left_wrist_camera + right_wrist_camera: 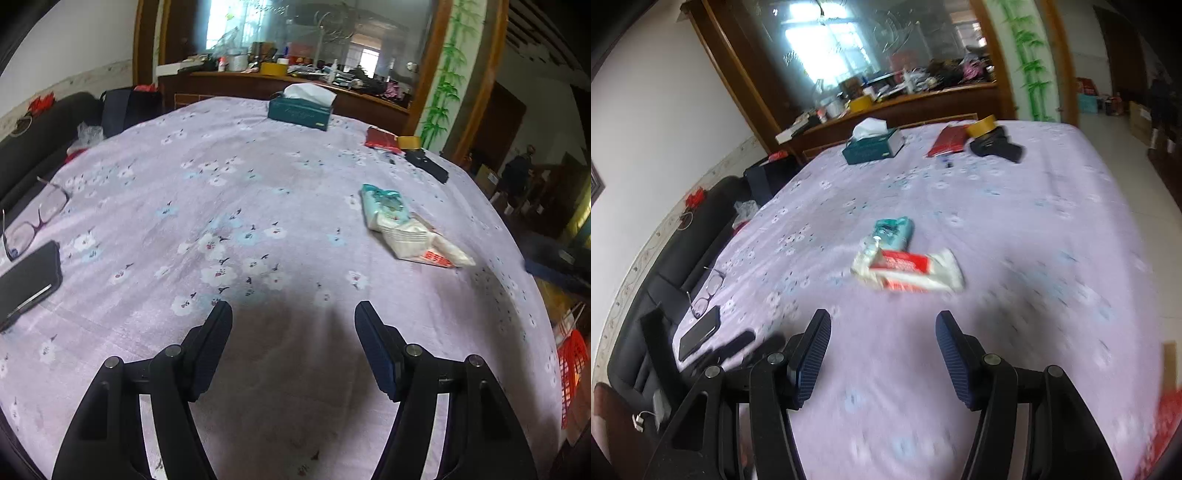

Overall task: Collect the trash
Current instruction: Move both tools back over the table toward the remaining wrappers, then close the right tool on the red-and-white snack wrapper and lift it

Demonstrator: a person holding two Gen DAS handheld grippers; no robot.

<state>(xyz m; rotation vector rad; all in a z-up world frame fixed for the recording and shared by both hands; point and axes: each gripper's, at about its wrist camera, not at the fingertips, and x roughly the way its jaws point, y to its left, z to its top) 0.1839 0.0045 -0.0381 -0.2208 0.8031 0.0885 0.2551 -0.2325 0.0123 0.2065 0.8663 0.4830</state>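
Both tools, left tool (293,310) and right tool (883,319), gape wide, holding nothing. Two wrappers (908,271) lie touching on the counter (1015,229). One tissue box (873,146) contains tissues.

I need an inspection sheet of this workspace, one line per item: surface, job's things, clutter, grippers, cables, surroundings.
Surface: floral cloth covering the table.
Job's things: teal packet and white-red wrapper, overlapping mid-table.
Clutter: tissue box, glasses, phone, tape roll, red pouch.
Grippers: left gripper and right gripper open, holding nothing.
Cables: white plug at the table's left edge.
Surroundings: mirror, cluttered shelf.
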